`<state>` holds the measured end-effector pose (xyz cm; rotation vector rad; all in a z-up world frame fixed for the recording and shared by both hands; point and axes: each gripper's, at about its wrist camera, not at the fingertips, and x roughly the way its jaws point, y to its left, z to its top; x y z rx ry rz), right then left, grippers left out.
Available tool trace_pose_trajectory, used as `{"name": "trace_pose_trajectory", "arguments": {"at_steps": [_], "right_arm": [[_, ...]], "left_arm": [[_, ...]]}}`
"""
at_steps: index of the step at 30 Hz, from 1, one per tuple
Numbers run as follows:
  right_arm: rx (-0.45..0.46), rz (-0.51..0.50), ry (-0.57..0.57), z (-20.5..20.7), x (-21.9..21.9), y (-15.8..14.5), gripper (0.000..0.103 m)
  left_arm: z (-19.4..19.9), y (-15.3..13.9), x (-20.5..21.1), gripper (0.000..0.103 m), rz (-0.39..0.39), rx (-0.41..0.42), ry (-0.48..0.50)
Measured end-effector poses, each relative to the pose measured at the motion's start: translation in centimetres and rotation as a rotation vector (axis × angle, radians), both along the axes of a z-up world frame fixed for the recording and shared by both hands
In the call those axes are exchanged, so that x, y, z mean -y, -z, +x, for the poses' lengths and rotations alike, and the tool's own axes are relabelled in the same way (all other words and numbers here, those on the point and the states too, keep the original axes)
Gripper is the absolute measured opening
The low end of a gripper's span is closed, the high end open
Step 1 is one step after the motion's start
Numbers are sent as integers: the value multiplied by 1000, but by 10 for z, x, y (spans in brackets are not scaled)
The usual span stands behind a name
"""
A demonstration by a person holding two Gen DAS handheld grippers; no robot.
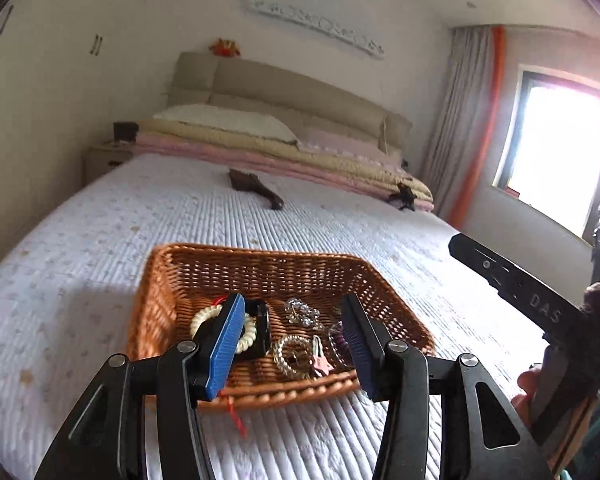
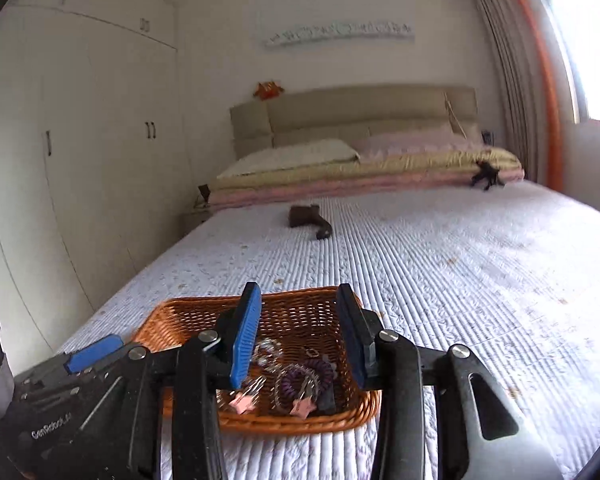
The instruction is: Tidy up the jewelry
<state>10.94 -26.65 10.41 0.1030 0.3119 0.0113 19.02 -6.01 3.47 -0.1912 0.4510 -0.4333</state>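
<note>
We hold both claws, left claw (image 1: 296, 344) and right claw (image 2: 298, 334), wide open and empty over the basket (image 1: 188, 280). Next, we judge, comes picking one piece, perhaps the cream bracelet (image 1: 204, 316).

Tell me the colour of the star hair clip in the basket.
Pink star hair clip; clearest in the left wrist view.

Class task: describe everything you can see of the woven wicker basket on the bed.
The orange-brown woven wicker basket is shallow and rectangular, with open-weave walls and a braided rim. It sits upright and flat on the white quilted bedspread, near the foot of the bed. Inside lie small accessories: a cream coiled hair tie, a purple coiled hair tie, pink star clips and clear sparkly pieces. Neither gripper visibly touches it.
</note>
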Motion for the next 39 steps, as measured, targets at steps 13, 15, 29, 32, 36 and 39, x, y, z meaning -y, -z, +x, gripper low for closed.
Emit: {"name": "trace_pose_trajectory", "arguments": {"at_steps": [13, 15, 29, 32, 36, 39], "right_arm": [[-30, -96, 28, -140, -42, 68, 76], [-22, -139, 12, -141, -50, 73, 76], [-36, -161, 7, -134, -55, 78, 89], [-38, -166, 9, -131, -56, 79, 92], [-31, -169, 11, -133, -55, 78, 92], [-28, -161, 17, -134, -54, 78, 92]], "left_arm": [[-155, 31, -35, 81, 180, 158, -245], [-155, 42, -28, 81, 241, 182, -273], [-131, 63, -41, 81, 193, 28, -262], [-130, 63, -38, 81, 205, 31, -265], [-129, 62, -37, 81, 206, 30, -270], [-130, 62, -36, 81, 206, 34, -274]]}}
